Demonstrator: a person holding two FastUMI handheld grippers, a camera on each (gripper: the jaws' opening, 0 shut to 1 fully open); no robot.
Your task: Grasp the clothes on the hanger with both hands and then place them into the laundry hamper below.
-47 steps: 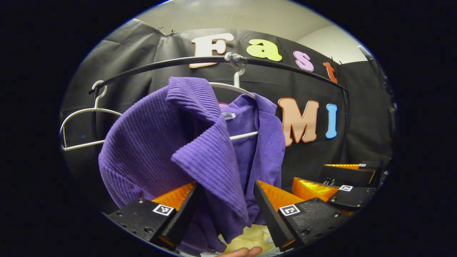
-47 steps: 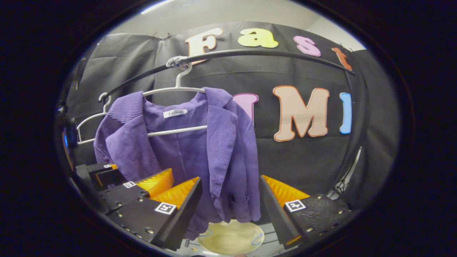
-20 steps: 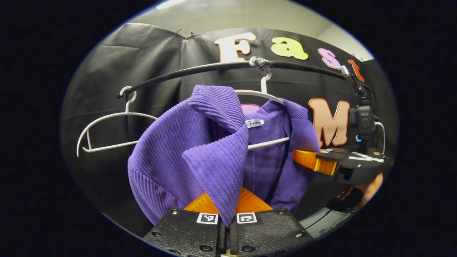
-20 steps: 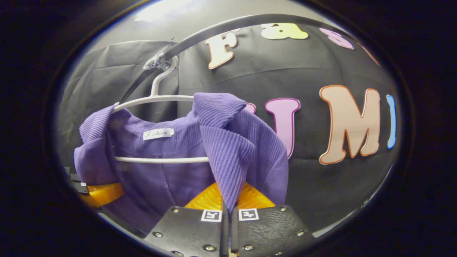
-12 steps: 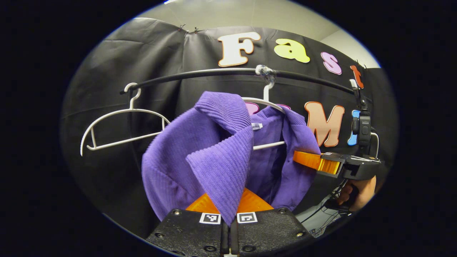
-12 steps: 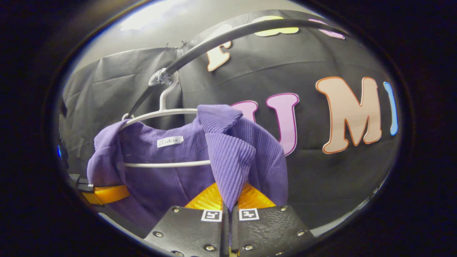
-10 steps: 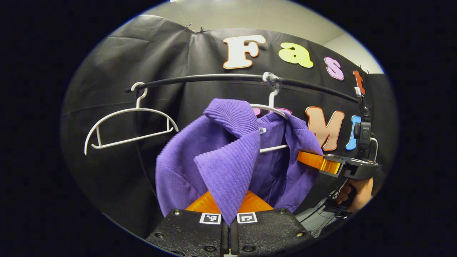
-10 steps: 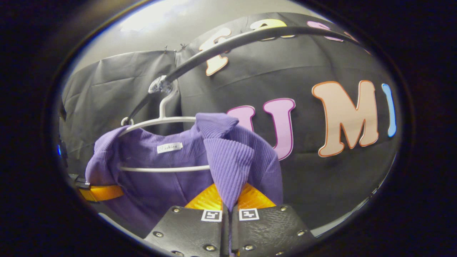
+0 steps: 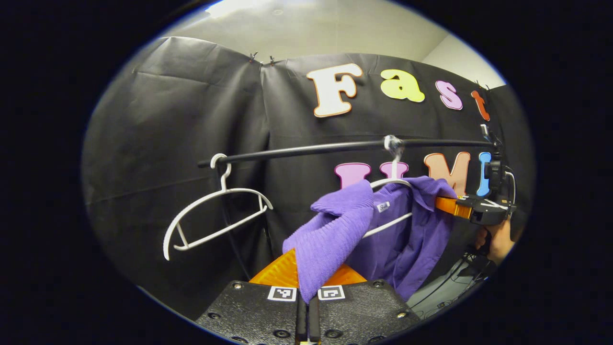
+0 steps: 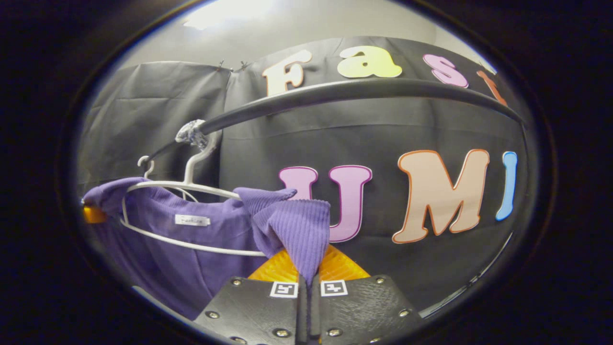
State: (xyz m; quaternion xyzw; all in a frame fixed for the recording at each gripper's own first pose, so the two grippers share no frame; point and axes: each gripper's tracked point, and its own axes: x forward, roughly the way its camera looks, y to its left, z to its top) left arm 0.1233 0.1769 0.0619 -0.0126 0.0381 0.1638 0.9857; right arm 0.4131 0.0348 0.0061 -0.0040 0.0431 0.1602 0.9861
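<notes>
A purple ribbed jacket point(image 9: 397, 239) hangs spread open on a white hanger point(image 9: 390, 221) under the black rail point(image 9: 335, 147). My left gripper point(image 9: 306, 292) is shut on its left lapel point(image 9: 330, 239), drawn out to the side. In the right gripper view my right gripper point(image 10: 306, 287) is shut on the other lapel point(image 10: 301, 235), with the jacket point(image 10: 191, 249) stretched off to the left along the hanger point(image 10: 182, 184). The right gripper point(image 9: 452, 206) also appears far right in the left gripper view, held by a hand point(image 9: 495, 239).
A second, bare white hanger point(image 9: 210, 215) hangs at the left end of the rail. In the right gripper view the rail point(image 10: 354, 93) passes close overhead. Cables and a pale surface point(image 9: 445, 292) lie low on the right.
Both grippers closed on the lapels and have since pulled apart, spreading the jacket open sideways. The collar has slid down and off the hanger's shoulders; the rail now sits lower in the left gripper view.
</notes>
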